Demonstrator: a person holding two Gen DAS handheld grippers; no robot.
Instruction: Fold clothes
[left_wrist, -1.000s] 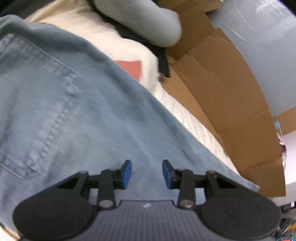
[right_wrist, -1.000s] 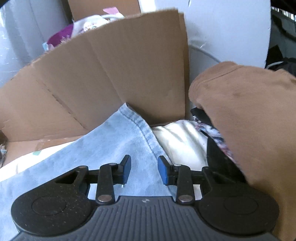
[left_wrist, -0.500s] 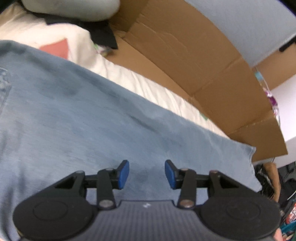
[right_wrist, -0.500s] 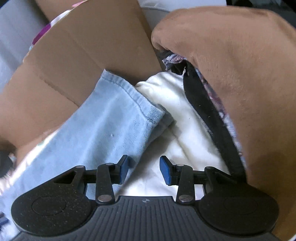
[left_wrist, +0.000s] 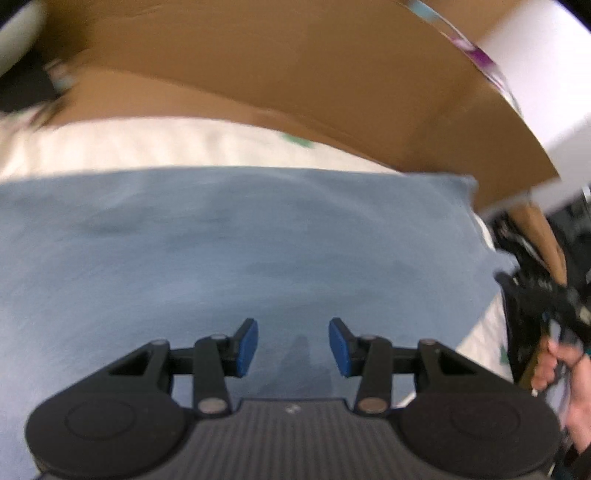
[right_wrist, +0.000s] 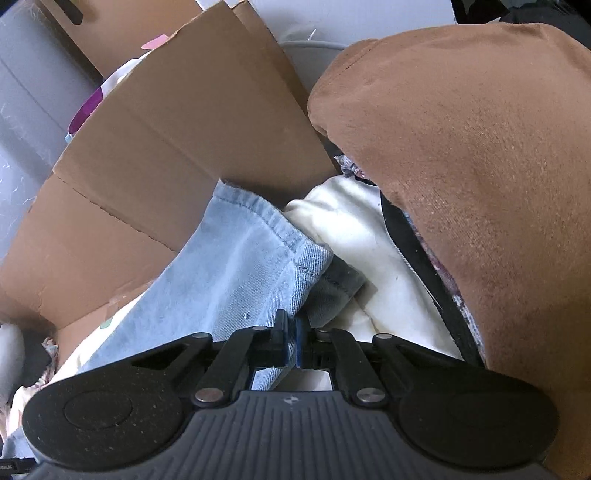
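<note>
Since half a second ago, right gripper (right_wrist: 291, 341) has clamped the hem of one pair of jeans (right_wrist: 240, 269), lying on one white sheet (right_wrist: 354, 236) beside cardboard (right_wrist: 192, 122). One brown garment (right_wrist: 480, 166) looms right. Left gripper (left_wrist: 293, 345) hovers apart above denim.

Right gripper (right_wrist: 291, 338) clamped on jeans (right_wrist: 240, 273) hem, brown garment (right_wrist: 461, 166) beside
</note>
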